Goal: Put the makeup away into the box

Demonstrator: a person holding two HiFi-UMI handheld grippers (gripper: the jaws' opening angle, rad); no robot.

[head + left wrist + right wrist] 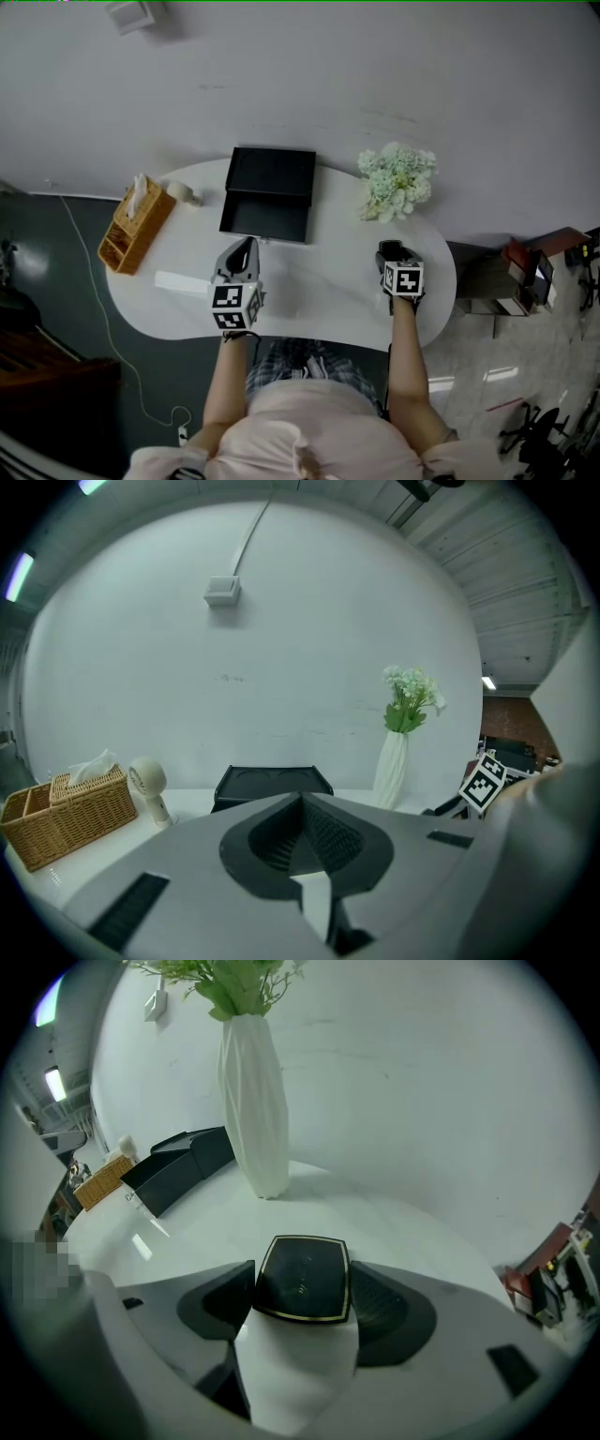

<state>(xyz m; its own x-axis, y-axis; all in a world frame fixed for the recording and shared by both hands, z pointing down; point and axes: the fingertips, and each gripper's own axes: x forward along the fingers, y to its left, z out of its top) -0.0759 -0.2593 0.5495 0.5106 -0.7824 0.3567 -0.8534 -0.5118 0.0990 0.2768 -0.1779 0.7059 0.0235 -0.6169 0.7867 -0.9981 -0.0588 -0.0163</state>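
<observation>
- Right gripper is down at the right-hand end of the white table, tilted steeply toward the top.
- In the right gripper view a black compact with a thin gold edge sits square between the jaws, one dark ribbed pad against each side. That reads as a clamp on the compact.
- The compact lies low over the table, lid face up, and nothing else is in the grip.
- Just beyond it stands a tall white vase with green and white flowers, close to the wall.
- The black box waits open at the back middle of the table, its lid lying flat behind it. It is well apart from the compact, off to the left of the right gripper.
- Left gripper hangs just in front of the box and points at it, nearly level.
- In its own view the jaws are together, pads meeting along a single line, and nothing is between them.
- On the left end there's a wicker basket with a tissue sticking out, and a small cream fan between the basket and the box.
- A pale flat strip lies on the table just left of the left gripper; what it is can't be made out.
</observation>
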